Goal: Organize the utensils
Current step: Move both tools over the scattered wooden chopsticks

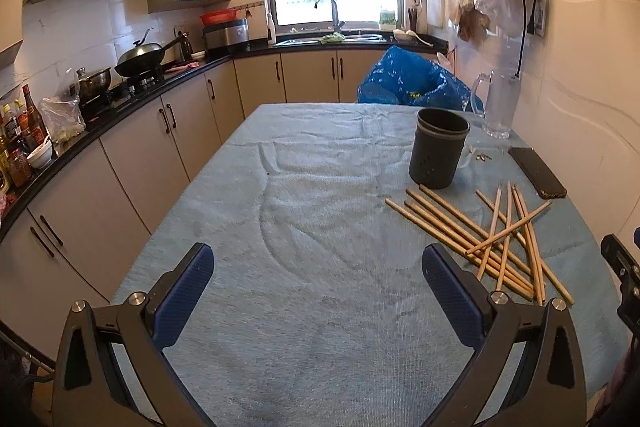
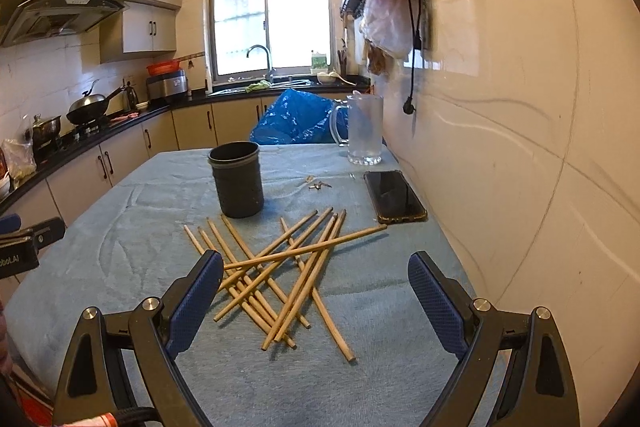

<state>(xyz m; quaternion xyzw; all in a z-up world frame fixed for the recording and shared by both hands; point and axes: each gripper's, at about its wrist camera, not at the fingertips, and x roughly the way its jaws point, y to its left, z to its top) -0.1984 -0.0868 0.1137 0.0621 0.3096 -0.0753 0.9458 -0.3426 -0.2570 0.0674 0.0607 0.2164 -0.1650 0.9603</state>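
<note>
Several wooden chopsticks [image 2: 280,267] lie crossed in a loose pile on the blue tablecloth [image 2: 120,247]. In the left wrist view the chopsticks [image 1: 492,243] are at the right. Behind them a dark grey cylindrical holder [image 2: 237,181] stands upright; the holder [image 1: 439,151] looks empty from here. My right gripper [image 2: 316,267] is open just above the near end of the pile, with nothing between its fingers. My left gripper [image 1: 318,261] is open over bare cloth, left of the pile.
A black phone [image 2: 394,197] lies by the wall, with a glass mug [image 2: 363,131] and a few small bits [image 2: 318,183] beyond it. A blue bag [image 2: 296,119] sits past the table's far edge. Kitchen counters [image 1: 120,111] run along the left.
</note>
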